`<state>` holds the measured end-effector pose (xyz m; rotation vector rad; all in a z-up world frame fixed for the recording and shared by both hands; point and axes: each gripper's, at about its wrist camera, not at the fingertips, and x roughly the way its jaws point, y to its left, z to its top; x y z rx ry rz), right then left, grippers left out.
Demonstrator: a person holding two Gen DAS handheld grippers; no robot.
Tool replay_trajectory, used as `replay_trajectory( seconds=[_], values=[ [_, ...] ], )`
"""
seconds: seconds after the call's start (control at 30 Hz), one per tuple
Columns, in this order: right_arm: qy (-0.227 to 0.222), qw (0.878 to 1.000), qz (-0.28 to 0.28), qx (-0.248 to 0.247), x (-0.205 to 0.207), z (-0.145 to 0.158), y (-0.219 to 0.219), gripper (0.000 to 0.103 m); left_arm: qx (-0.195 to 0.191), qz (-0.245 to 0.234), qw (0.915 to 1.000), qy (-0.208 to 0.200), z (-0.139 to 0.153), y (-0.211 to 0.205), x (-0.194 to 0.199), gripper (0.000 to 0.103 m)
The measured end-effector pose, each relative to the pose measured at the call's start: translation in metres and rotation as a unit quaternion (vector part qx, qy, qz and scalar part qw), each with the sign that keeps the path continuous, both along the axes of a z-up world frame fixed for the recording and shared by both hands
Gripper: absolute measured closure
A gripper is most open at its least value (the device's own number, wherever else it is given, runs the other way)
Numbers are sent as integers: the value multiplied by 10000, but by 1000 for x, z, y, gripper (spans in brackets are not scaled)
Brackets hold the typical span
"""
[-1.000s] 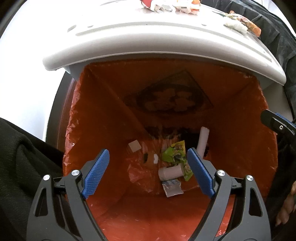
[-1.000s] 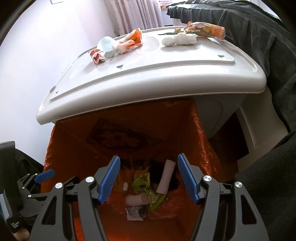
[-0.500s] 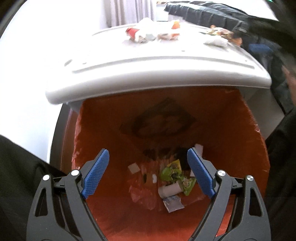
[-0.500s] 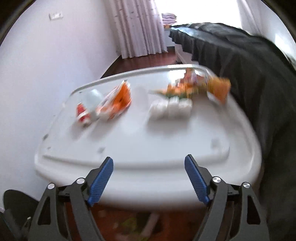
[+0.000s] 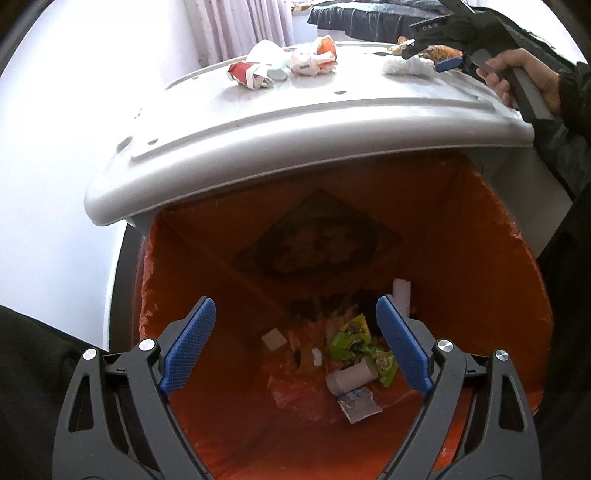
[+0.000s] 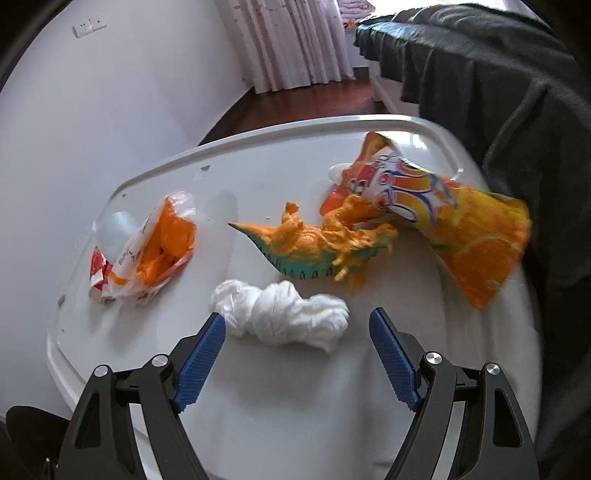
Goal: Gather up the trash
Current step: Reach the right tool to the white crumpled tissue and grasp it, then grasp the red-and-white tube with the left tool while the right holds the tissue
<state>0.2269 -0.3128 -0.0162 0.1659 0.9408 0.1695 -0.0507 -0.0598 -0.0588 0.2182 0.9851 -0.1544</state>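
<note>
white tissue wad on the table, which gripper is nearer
Right. The right gripper hangs open just before the tissue wad; the left gripper is over the bin.

A pale lilac wall point(image 6: 110, 92) runs along my left, with a white switch plate point(image 6: 88, 26) high on it. Past it hang light patterned curtains point(image 6: 291, 40) — daylight glows behind them. Dark wood floor point(image 6: 314, 99) below, and a dark blanket point(image 6: 480, 74) draped over furniture on my right.
</note>
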Motion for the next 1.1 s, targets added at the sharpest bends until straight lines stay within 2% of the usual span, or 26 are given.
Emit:
replay_trajectory(
  seconds=[0.17, 0.3, 0.37, 0.53, 0.67, 0.77, 0.87, 0.93, 1.03, 1.1],
  values=[
    [166, 9978, 606, 209, -3, -3, 23, 25, 35, 76, 9999, 77, -5, 0, 6, 17],
    [226, 9886, 1487, 23, -30, 4, 55, 25, 19, 111, 9998, 152, -9, 1, 10, 17],
    [159, 9880, 1531, -98, -35, 8, 58, 25, 11, 109, 9998, 178, -10, 0, 11, 17],
    [-168, 9933, 982, -580, -29, 9, 53, 25, 29, 80, 9996, 251, -14, -1, 15, 17],
    [-182, 9901, 1228, -659, -19, 4, 64, 25, 88, 124, 9995, 290, -17, -2, 17, 17],
    [-212, 9840, 1524, -899, -13, 0, 83, 26, 117, 179, 9993, 315, -19, -1, 19, 17],
    [-14, 9786, 1697, -1162, -4, -11, 98, 44, 151, 192, 9991, 344, -22, -2, 22, 17],
    [22, 9778, 1733, -1179, -2, -12, 102, 63, 155, 193, 9991, 350, -22, -2, 22, 17],
    [194, 9790, 1612, -1235, -4, -11, 109, 68, 141, 195, 9991, 345, -22, -2, 22, 17],
    [298, 9828, 1467, -1085, -5, -10, 110, 68, 109, 218, 9992, 328, -21, -1, 23, 17]
  ],
)
